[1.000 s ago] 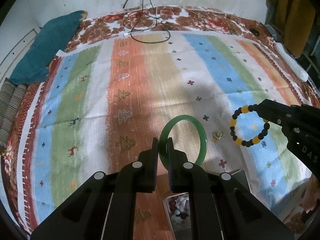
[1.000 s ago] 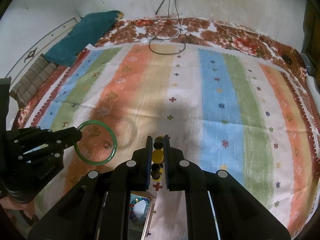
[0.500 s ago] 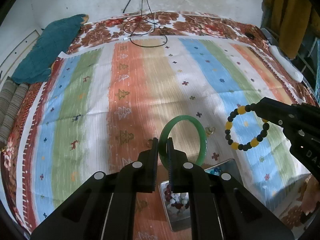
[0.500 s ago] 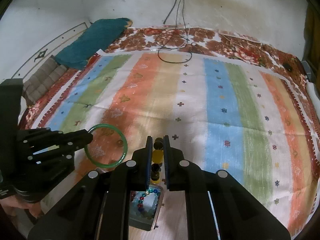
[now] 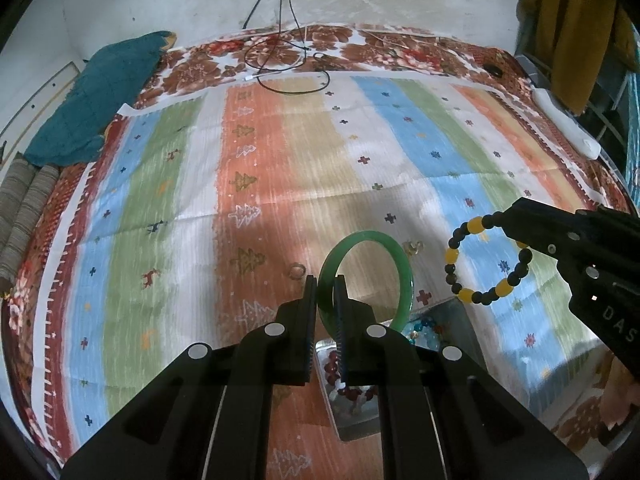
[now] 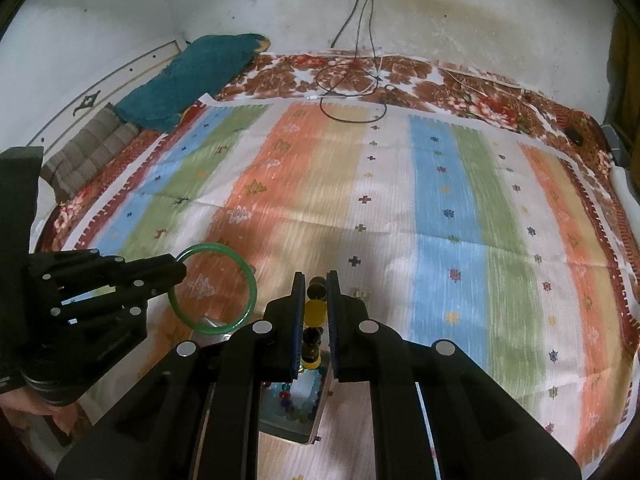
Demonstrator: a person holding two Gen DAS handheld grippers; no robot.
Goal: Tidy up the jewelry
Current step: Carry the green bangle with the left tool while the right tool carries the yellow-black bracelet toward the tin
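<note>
The left gripper (image 5: 325, 282) is clamped on the rim of a green bangle (image 5: 406, 280), its fingers nearly together, and the bangle is held upright ahead of the tips. The right gripper (image 6: 316, 280) is closed likewise on a bracelet (image 6: 314, 312) of black and yellow beads, seen edge-on between its fingers; from the left wrist view the bracelet (image 5: 486, 260) hangs as a full loop from the right gripper (image 5: 510, 222), out to the right and apart from the bangle.

Compared with a second ago, both grippers have been drawn back over the box: only a sliver of it showed under the left fingers then, and now the box (image 5: 460, 314) is seen in larger part beneath and just behind the bangle. Both grips are unchanged.

In the box, dark red and white beads (image 5: 352, 384) lie in the compartment under the left fingers, and blue beads (image 5: 426, 326) in the part beyond. From the right wrist view, mixed coloured beads (image 6: 290, 400) lie in the box (image 6: 280, 428) directly under the right fingers.

On the striped cloth (image 5: 280, 184), a small ring (image 5: 297, 271) lies just left of the left tips, and a pale trinket (image 5: 413, 247) sits just past the bangle. Farther off lie a black cable (image 5: 292, 76), a teal pillow (image 5: 100, 100) at far left, and a white object (image 5: 566, 128) at far right
</note>
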